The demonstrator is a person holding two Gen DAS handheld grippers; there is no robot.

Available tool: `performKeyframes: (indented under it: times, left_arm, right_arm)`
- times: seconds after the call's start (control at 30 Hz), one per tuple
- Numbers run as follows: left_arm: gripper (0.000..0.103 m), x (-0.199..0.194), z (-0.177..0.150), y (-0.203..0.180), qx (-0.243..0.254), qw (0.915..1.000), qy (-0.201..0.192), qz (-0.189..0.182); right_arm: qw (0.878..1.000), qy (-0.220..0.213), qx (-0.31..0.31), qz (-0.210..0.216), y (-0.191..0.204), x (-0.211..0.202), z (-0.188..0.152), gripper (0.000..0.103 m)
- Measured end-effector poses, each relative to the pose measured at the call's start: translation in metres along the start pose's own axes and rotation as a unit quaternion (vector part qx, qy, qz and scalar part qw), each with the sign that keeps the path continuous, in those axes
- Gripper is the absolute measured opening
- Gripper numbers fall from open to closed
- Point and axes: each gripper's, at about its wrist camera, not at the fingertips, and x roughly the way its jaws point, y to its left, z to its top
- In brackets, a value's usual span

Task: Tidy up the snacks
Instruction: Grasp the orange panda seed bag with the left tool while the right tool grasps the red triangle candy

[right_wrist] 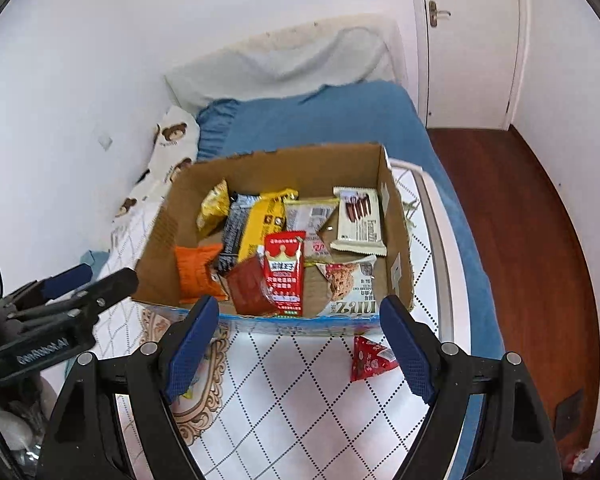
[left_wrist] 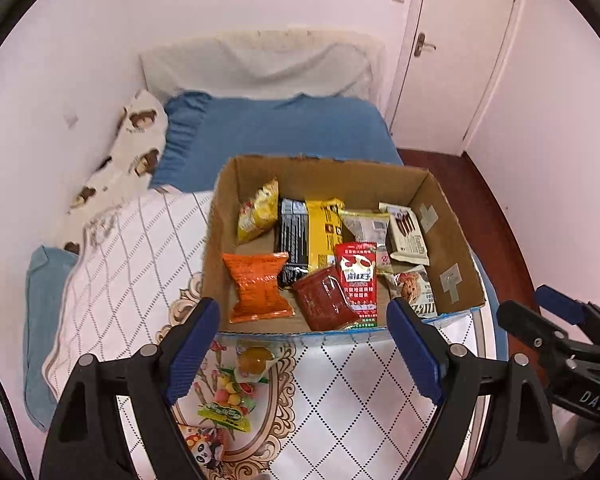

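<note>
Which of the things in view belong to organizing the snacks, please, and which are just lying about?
Belonging to the job:
- cardboard box with snack packets inside
- loose candies on the quilt in front of the box
- red triangular packet beside the box
- left gripper and right gripper, both open and empty

Just lying about:
- blue pillow
- bear-print pillow
- door

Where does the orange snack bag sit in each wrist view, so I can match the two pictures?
Left wrist: the orange bag lies in the near left corner of the cardboard box, above the left finger.
Right wrist: the orange bag is in the same box corner, left of centre, partly hidden by other packs.
Shared landmark: the red crown packet, to the bag's right in both views.
</note>
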Motion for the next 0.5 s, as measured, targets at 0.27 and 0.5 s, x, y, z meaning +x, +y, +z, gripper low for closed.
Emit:
performKeyframes:
  times: [0.27,0.5]
  left_arm:
    - [0.085,-0.033,-0.024,-0.003,-0.008,0.9993,-0.035,-0.008]
    - [0.103,-0.002,-0.059,-0.002,-0.020,0.9998,-0.003,0.005]
  right_arm:
    - [1.000,-0.027,-0.012,-0.003,0.006,-0.036,-0.019,0.085]
    - [0.999,0.027,0.030,-0.022,-0.039,0.015,-0.041,0.101]
